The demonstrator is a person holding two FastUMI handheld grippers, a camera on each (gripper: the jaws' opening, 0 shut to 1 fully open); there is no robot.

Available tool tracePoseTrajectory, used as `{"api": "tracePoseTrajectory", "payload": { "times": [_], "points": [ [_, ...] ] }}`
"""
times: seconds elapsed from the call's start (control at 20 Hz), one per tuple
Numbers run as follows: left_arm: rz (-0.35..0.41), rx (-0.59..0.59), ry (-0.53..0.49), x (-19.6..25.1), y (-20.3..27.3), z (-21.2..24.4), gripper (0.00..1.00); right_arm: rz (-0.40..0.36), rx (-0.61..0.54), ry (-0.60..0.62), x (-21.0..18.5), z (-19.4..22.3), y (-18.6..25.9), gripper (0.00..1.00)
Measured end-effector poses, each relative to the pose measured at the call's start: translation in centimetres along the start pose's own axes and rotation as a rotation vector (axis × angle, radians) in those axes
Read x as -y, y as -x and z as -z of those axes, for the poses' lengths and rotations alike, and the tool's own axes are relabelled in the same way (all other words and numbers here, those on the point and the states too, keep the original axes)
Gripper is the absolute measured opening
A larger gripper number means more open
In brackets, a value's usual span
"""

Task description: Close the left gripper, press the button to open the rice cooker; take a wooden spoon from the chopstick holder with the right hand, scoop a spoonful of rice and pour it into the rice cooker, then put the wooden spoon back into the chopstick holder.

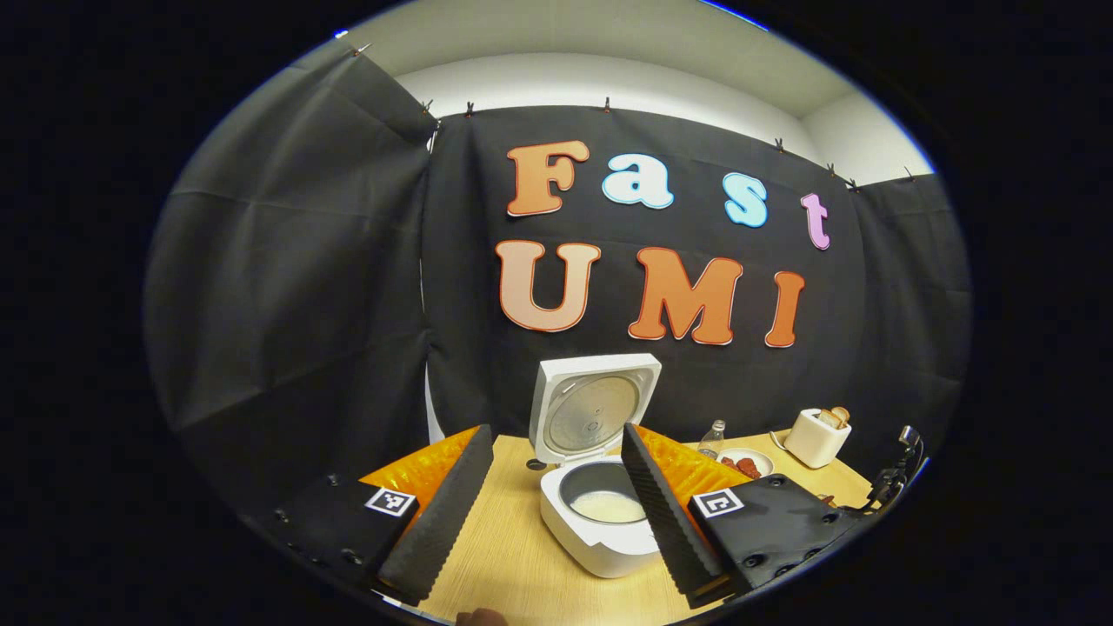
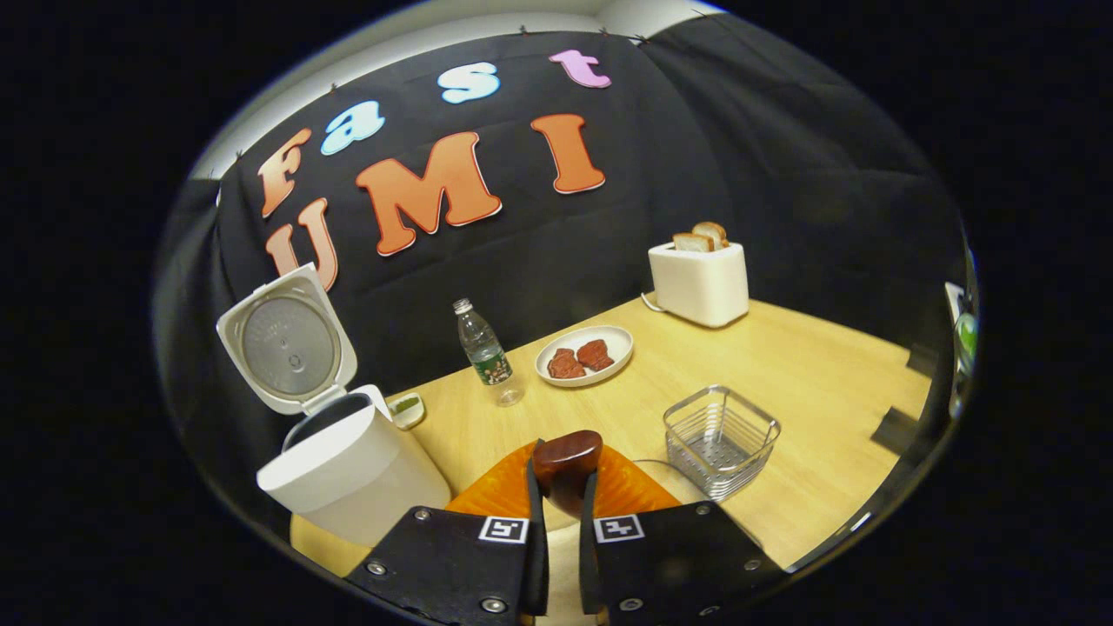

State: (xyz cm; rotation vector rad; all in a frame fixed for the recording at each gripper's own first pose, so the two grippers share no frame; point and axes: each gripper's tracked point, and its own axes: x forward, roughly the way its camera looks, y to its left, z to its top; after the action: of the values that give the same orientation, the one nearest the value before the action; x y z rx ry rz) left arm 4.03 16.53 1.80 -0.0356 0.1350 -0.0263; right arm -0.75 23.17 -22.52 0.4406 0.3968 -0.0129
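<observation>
The right hand-held gripper (image 2: 556,509) has its two fingers pressed on the dark rounded end of the wooden spoon (image 2: 567,461), which stands up between them. The left hand-held gripper (image 1: 556,509) hangs with its fingers spread wide and nothing between them, facing the rice cooker (image 1: 600,513).

The rice cooker sits on the wooden surface (image 1: 513,556) with its lid (image 1: 591,409) swung up and back; a pale layer of rice (image 1: 609,506) lies in the bottom of the inner pot.

In the right gripper view, the rice cooker (image 2: 348,469) is at the near left of the surface (image 2: 809,365). A water bottle (image 2: 485,352) stands to the right of the rice cooker, a plate with two reddish pieces (image 2: 584,356) farther right, and a toaster with bread slices (image 2: 700,278) beyond that near the wall. A wire basket (image 2: 720,439), the chopstick holder, sits well to the right of the rice cooker, near the front.
</observation>
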Motion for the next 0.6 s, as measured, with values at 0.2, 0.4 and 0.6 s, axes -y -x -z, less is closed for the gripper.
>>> {"api": "tracePoseTrajectory", "payload": {
  "times": [0.2,0.4,0.6],
  "points": [
    [-0.011,-0.008,0.007,-0.6,0.1,0.4,1.0,-0.017,-0.027,-0.079,-0.9,0.6,-0.2,0.13],
    [-0.016,-0.01,0.001,-1.0,0.2,0.3,1.0,-0.032,-0.079,-0.293,-0.2,1.0,-0.3,0.13],
    [-0.025,0.0,-0.015,-1.3,0.0,0.0,1.0,-0.045,-0.121,-0.427,0.0,1.9,-0.6,0.13]
  ]
}}
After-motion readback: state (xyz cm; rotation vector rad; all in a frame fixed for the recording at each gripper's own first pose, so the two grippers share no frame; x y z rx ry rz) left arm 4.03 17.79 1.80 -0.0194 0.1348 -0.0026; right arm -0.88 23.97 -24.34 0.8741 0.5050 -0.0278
